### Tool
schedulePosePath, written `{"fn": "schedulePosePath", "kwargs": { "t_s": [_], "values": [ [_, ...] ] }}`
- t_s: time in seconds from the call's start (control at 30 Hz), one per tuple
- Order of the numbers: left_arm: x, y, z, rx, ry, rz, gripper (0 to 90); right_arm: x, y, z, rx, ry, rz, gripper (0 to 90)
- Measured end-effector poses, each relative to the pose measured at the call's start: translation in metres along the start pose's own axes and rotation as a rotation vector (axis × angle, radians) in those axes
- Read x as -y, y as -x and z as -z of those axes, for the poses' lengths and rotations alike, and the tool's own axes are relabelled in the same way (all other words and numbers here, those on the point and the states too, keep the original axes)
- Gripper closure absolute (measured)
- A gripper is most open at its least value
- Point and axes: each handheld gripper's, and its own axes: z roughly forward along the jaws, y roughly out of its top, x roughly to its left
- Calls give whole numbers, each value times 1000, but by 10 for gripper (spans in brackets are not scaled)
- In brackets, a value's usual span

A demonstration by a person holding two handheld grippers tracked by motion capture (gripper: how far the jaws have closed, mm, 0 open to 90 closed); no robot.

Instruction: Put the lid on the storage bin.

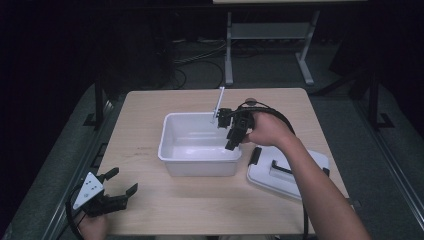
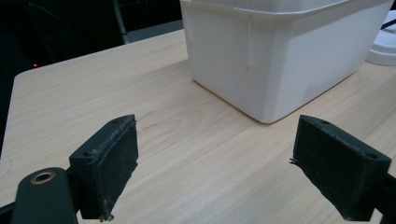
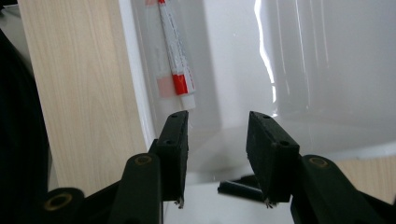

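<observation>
Your pen already leans inside the white bin, right gripper fingers part-open and empty just beside it; left gripper idles wide on the desk; lid remains off.

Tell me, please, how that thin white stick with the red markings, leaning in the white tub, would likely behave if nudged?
The stick looks slim and light, so a nudge would probably shift it easily. It leans on the tub's glossy wall with its top above the rim, so it may slide down or topple. Its round shape suggests it would roll.
</observation>
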Motion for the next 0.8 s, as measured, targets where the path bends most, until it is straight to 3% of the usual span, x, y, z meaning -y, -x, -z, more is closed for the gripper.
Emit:
{"fn": "schedulePosePath", "kwargs": {
  "t_s": [0.4,0.8],
  "values": [
    [0,1,-1,0,-8,-9,135,34,0,17,40,14,-46,564],
    [0,0,-1,-3,-12,-11,135,68,2,17,59,17,-103,528]
  ]
}}
